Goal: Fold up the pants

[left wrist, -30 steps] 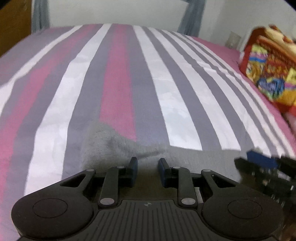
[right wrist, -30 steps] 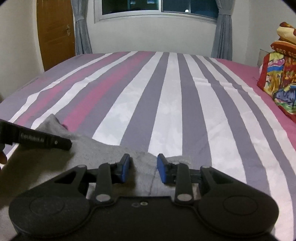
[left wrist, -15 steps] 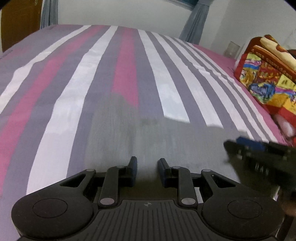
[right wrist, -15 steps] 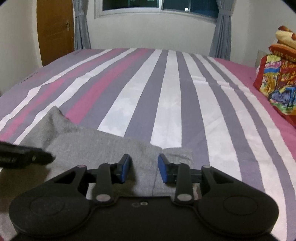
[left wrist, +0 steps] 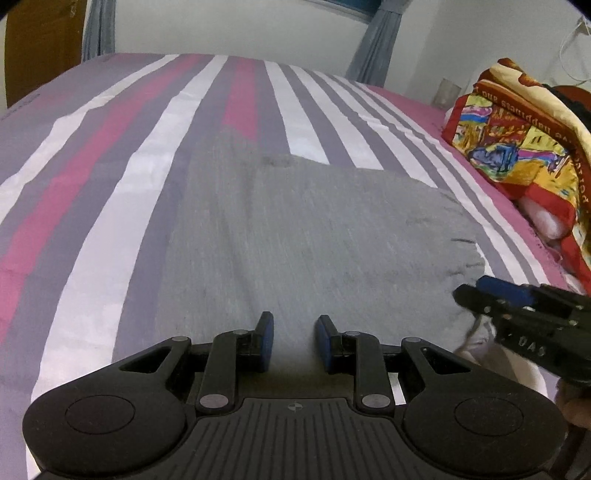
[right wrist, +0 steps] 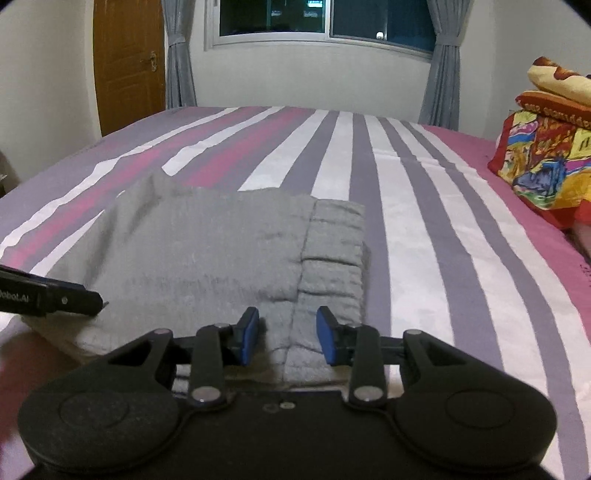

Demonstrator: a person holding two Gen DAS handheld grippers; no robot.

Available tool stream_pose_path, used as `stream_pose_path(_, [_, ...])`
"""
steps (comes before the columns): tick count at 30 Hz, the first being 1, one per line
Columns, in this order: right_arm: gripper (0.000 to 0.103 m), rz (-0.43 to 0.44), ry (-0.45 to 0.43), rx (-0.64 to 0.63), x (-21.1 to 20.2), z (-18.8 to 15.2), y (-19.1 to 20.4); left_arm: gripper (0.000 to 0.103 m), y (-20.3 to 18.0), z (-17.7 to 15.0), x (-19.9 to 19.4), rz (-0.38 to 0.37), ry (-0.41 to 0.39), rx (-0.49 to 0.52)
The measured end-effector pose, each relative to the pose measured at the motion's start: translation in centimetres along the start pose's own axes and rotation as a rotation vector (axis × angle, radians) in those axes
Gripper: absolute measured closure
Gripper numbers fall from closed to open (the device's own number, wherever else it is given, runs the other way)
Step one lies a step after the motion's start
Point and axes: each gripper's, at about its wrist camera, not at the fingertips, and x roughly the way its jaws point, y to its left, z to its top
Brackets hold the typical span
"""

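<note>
The grey pants (left wrist: 295, 229) lie spread on the striped bed, also seen in the right wrist view (right wrist: 207, 240), with the gathered waistband (right wrist: 332, 251) at their right side. My left gripper (left wrist: 293, 341) is open just above the near edge of the pants, holding nothing. My right gripper (right wrist: 288, 336) is open over the near end of the waistband seam, holding nothing. The right gripper also shows in the left wrist view (left wrist: 524, 310) at the pants' right edge. The left gripper's tip shows in the right wrist view (right wrist: 55, 295) at the left.
The bed sheet (right wrist: 424, 229) has purple, white and pink stripes. A colourful folded blanket (left wrist: 517, 140) lies at the right side of the bed, also seen in the right wrist view (right wrist: 546, 155). A door (right wrist: 129, 62) and window (right wrist: 325, 22) are behind the bed.
Both grippers have drawn back and risen from the pants. More of the grey cloth now shows lying flat ahead of both grippers. Both stay open.
</note>
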Motion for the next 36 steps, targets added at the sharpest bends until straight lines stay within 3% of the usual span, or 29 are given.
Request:
stream_pose_path(12, [0.061, 0.009, 0.004, 0.045, -0.5, -1.1, -0.1, 0.077, -0.6, -0.9, -0.2, 0.014, 0.000, 0.013])
stream_pose_path(14, [0.056, 0.031, 0.003, 0.038, -0.9, -0.9, -0.1, 0.077, -0.8, -0.6, -0.3, 0.026, 0.003, 0.028])
stream_pose_path(22, [0.053, 0.076, 0.020, 0.109, -1.5, 0.4, -1.8, 0.077, -0.8, 0.5, -1.6, 0.109, -0.006, 0.051])
stream_pose_path(24, [0.050, 0.075, 0.023, 0.121, -1.5, 0.7, -2.1, 0.077, -0.5, 0.8, -1.9, 0.130, -0.018, 0.057])
stream_pose_path(26, [0.036, 0.063, 0.037, 0.118, -1.2, 0.8, -2.1, 0.077, -0.2, 1.0, -1.9, 0.142, -0.016, 0.061])
stream_pose_path(27, [0.034, 0.049, 0.048, 0.114, -1.0, 0.8, -2.0, 0.077, -0.1, 1.0, -1.9, 0.152, -0.014, 0.063])
stream_pose_path(34, [0.030, 0.057, 0.104, 0.175, -0.5, -0.2, -2.3, 0.076, 0.2, 0.6, -1.5, 0.165, -0.013, 0.090])
stream_pose_path(35, [0.027, 0.049, 0.106, 0.172, -0.6, -0.2, -2.1, 0.071, 0.1, 0.6, -1.4, 0.164, -0.011, 0.099])
stream_pose_path(36, [0.024, 0.043, 0.108, 0.170, -0.6, -0.2, -2.0, 0.055, 0.0, 0.6, -1.3, 0.153, -0.010, 0.100])
